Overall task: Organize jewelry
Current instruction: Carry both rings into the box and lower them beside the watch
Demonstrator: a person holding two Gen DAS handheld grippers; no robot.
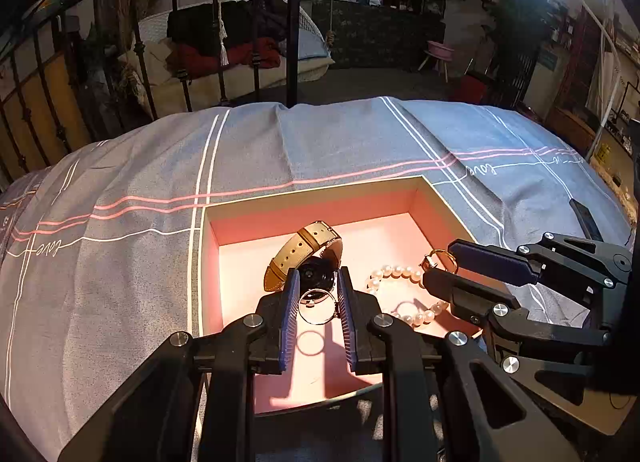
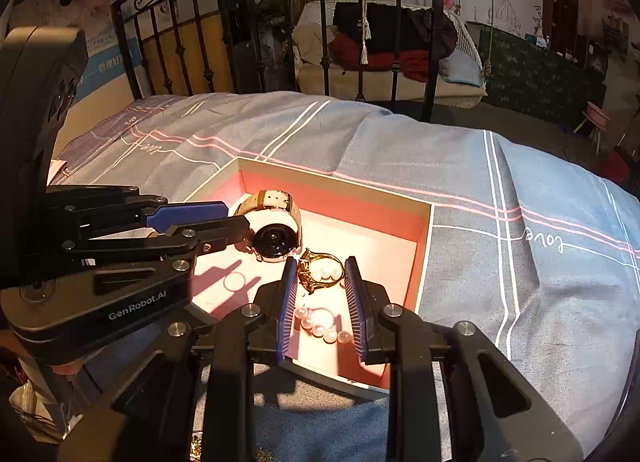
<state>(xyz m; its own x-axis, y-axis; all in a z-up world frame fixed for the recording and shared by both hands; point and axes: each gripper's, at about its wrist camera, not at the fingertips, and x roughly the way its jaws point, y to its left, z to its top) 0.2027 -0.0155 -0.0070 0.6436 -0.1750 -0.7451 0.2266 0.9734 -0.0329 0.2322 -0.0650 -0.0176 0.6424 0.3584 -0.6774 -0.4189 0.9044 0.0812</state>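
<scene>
Two grippers are hovering over a pink-lined box (image 1: 312, 197) sitting on a grey striped bedspread (image 1: 120, 262). L gripper (image 1: 319, 304) is pinching a silver ring (image 1: 316, 306) between its blue pads – jaws nearly closed on it, ring held above the box floor w/ its shadow falling below. R gripper (image 2: 322, 282) is clamping a gold ring (image 2: 320, 268) w/ an ornate setting, also over the box. Inside the box a watch (image 2: 272, 232) w/ a tan leather strap is lying on its side toward the back, and a pearl bracelet (image 1: 400, 294) is resting on the floor just beside it – under the R gripper. Behind the bed a black iron bed frame (image 2: 280, 21) is standing.
</scene>
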